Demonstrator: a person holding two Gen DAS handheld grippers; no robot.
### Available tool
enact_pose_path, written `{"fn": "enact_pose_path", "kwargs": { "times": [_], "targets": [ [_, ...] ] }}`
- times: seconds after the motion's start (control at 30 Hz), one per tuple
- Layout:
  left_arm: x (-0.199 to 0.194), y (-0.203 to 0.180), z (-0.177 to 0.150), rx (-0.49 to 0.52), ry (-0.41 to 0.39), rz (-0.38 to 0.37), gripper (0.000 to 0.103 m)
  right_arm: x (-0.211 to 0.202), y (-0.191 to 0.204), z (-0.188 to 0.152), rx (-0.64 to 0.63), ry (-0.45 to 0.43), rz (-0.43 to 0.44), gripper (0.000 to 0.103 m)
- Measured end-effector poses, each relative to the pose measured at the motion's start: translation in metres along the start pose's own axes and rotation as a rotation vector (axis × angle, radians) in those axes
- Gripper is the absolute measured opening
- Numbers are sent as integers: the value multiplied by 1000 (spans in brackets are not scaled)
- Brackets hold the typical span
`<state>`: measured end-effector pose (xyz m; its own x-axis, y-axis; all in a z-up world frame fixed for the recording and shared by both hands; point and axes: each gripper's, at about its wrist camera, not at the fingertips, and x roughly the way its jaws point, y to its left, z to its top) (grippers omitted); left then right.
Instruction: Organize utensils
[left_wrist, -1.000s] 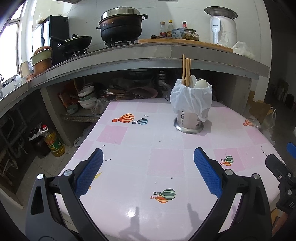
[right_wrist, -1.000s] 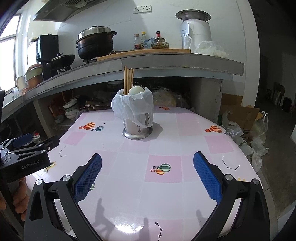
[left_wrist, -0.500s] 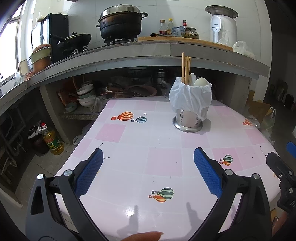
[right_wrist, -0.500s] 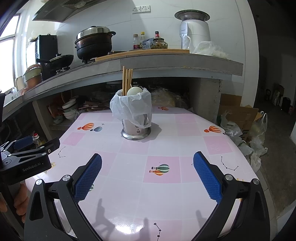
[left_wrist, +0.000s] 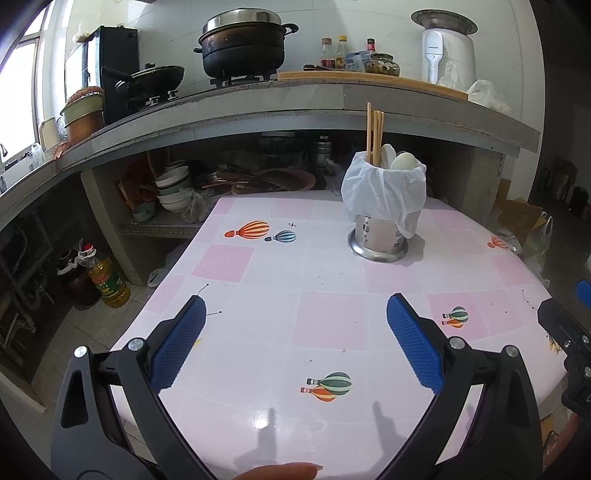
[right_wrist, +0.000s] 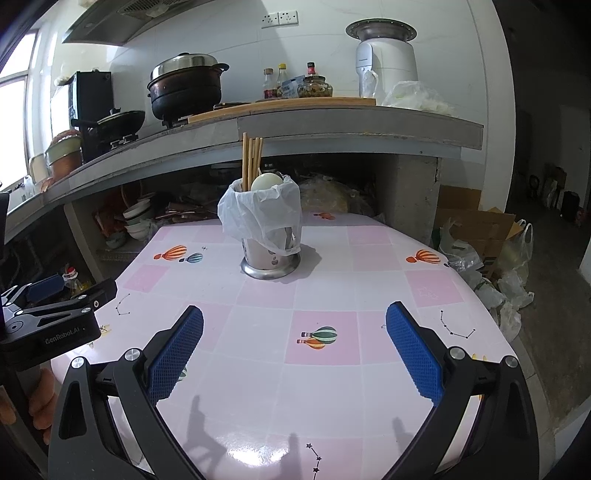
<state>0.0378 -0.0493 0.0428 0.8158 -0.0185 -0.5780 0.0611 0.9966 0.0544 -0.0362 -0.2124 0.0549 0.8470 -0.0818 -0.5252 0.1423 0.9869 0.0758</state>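
- Holder, a steel cylinder on a round base, stands upright on the far half of the tabletop, lined with a white bag that drapes over its rim.
- Chopsticks stand upright in the holder's left side; beside them the pale bowls of two spoons show above the rim. From the right wrist view only one spoon bowl is plain, the chopsticks just left of it.
- Left gripper hovers over the near edge of the tabletop, jaws spread wide with nothing between them, well short of the holder.
- Right gripper hovers likewise over the near edge, jaws spread wide and empty, the holder ahead and a little left of centre.
- Each gripper shows at the edge of the other's view: the right one at the far right of the left wrist view, the left one at the far left of the right wrist view, with fingers of a hand below it.
- Fingertip pokes in at the bottom of the left wrist view.
- Nothing lies on the tabletop between the jaws and the holder; only printed balloons and pink squares.
- Counter overhangs behind the holder, its lip just above the chopstick tips, carrying a black pot, a wok, bottles and a white appliance.
- Bowls are stacked on a shelf under the counter; an oil bottle stands on the floor to the left.
- Boxes and bags crowd the floor to the right of the tabletop.
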Motion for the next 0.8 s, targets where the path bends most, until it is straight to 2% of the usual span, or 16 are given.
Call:
{"fn": "enact_pose_path", "kwargs": {
  "times": [0.37, 0.8],
  "targets": [
    [0, 6, 0, -6, 1, 11, 95, 0, 0, -1, 0, 1, -2, 97],
    [0, 47, -7, -37, 9, 100, 95, 2, -9, -1, 15, 13, -22, 97]
  ]
}}
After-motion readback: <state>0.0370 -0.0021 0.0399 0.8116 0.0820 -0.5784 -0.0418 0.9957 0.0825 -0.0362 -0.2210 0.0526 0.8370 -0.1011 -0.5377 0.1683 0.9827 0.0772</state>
